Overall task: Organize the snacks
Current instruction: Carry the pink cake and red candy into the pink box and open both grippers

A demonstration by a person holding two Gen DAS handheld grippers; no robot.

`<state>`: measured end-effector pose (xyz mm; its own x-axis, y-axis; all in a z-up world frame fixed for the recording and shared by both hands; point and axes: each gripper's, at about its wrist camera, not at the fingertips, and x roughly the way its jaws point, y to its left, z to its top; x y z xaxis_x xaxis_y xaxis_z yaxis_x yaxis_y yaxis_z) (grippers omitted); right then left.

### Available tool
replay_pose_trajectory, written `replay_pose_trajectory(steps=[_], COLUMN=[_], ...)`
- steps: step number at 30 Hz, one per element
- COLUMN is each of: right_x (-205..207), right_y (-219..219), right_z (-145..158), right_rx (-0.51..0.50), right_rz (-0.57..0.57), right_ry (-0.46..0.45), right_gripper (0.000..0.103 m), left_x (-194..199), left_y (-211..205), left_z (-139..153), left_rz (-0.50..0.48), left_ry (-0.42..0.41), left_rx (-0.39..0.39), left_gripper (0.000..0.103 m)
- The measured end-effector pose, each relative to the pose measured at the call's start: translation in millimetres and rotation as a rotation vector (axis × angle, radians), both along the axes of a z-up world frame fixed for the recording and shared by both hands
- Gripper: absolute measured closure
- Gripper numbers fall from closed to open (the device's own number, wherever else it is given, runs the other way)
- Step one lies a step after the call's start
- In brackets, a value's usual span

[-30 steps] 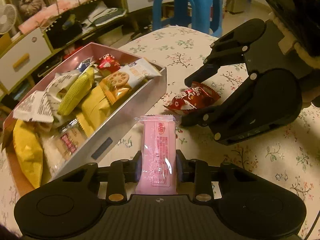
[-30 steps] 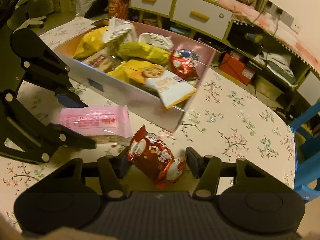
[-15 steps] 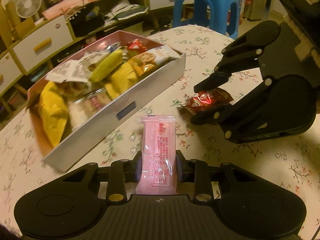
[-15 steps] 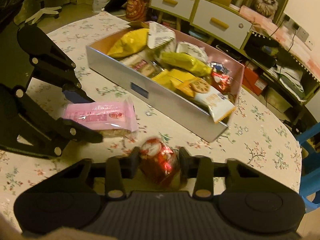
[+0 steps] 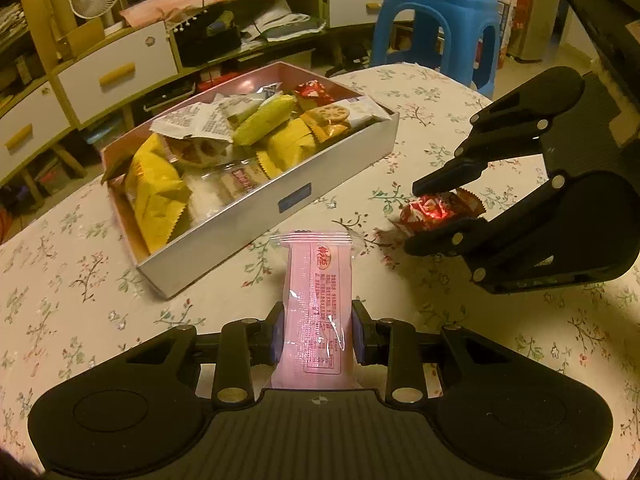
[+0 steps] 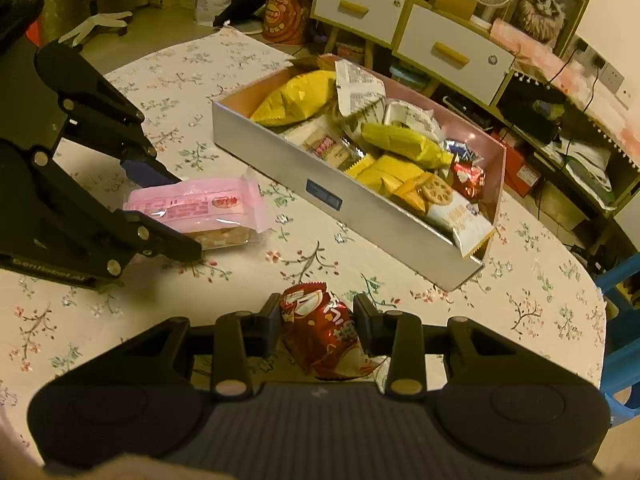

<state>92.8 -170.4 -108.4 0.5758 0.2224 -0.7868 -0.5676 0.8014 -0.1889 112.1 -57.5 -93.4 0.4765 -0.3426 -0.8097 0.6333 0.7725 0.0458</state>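
The left gripper [image 5: 316, 336] clamps the pink snack bar [image 5: 316, 304] at lower centre, long axis pointing up-frame towards the snack box [image 5: 256, 216]. The right gripper [image 6: 316, 324] pinches the red packet [image 6: 324, 332] above the tabletop [image 6: 520, 320].

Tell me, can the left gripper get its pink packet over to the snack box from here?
Probably yes. The left gripper is shut on the pink packet, and only bare tablecloth lies between it and the snack box. The right gripper stands off to the side.

Pink packet [image 5: 316, 300] and red packet [image 6: 326, 330] — both gripped, beside full box [image 5: 256, 216].
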Motion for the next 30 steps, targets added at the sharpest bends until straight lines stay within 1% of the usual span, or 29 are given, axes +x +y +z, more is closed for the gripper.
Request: replay_pose_trajectory(steps=[11,22,30], right_x=[13,25,32], right_y=[2,6,11], right_z=[17,27,34], right_rx=[0.01,0.004,0.005], right_rz=[-0.022,-0.024,-0.019], right_ry=[-0.031,-0.059,-0.075], right_gripper=[0.068,0.068,0.068], left_x=[11,24,34], left_y=[9,5,0], left_z=[17,38,47], left_rz=[0.026,0.036,0.039], left_ry=[-0.031,-0.073,-0.096], left_rx=[-0.023,-0.02,-0.007], left_gripper=[0.073,0.073,0.073])
